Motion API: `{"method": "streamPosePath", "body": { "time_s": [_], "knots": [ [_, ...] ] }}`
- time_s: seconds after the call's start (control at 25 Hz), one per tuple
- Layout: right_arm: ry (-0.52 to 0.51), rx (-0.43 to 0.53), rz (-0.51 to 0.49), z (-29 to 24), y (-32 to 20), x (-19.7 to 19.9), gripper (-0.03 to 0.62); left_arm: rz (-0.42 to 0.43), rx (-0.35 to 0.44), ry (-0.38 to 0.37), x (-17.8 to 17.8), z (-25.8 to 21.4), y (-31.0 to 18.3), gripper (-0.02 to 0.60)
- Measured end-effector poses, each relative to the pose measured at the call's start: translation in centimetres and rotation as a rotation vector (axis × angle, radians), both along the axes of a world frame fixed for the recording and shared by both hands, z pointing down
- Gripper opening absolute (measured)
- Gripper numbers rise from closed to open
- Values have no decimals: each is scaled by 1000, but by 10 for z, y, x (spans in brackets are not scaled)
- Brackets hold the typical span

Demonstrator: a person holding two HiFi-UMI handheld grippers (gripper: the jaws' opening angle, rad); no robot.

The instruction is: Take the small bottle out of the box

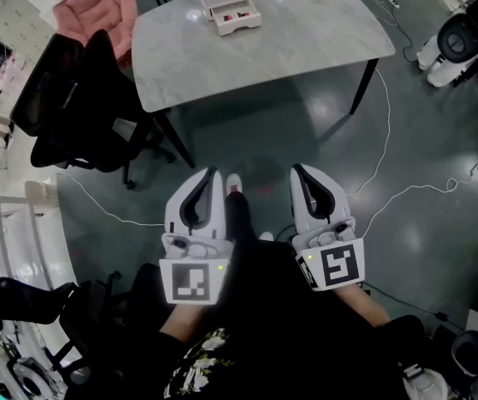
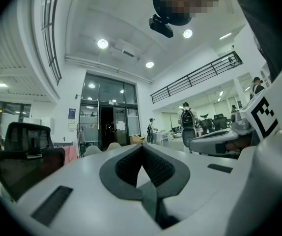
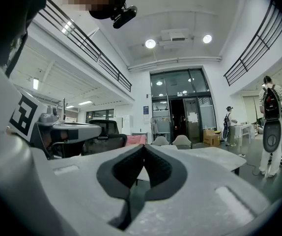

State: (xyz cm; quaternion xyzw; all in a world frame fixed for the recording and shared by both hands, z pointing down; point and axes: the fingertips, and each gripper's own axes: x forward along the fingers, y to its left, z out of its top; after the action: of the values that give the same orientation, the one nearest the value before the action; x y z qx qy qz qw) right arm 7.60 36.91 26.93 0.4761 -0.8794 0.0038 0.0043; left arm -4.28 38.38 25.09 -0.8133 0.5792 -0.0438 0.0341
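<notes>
While the left tongs [image 1: 214, 173] and right tongs [image 1: 296, 168] hang pressed together, empty, no reach begun, the box [image 1: 229, 25] sits well ahead on the desk [image 1: 306, 32]; a red speck [image 1: 239, 11] inside, possibly the bottle.

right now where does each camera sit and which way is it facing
Head view: on the head, facing steeply down at the table; left claw, right claw, legs show.
Left gripper view: on the left claw, facing glass doors along its shut jaws.
Right gripper view: on the right claw, likewise.
Shared: both gripper views see those doors.
</notes>
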Motion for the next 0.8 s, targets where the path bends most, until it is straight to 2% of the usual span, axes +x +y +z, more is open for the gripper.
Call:
{"method": "streamPosePath", "body": {
  "time_s": [0.64,0.8],
  "knots": [
    [41,47,8,-35,-73,-33,-5,21,-1,38,-28,-25,-77,3],
    [52,15,23,-35,-96,-39,-5,43,-1,36,-34,-27,-104,3]
  ]
}}
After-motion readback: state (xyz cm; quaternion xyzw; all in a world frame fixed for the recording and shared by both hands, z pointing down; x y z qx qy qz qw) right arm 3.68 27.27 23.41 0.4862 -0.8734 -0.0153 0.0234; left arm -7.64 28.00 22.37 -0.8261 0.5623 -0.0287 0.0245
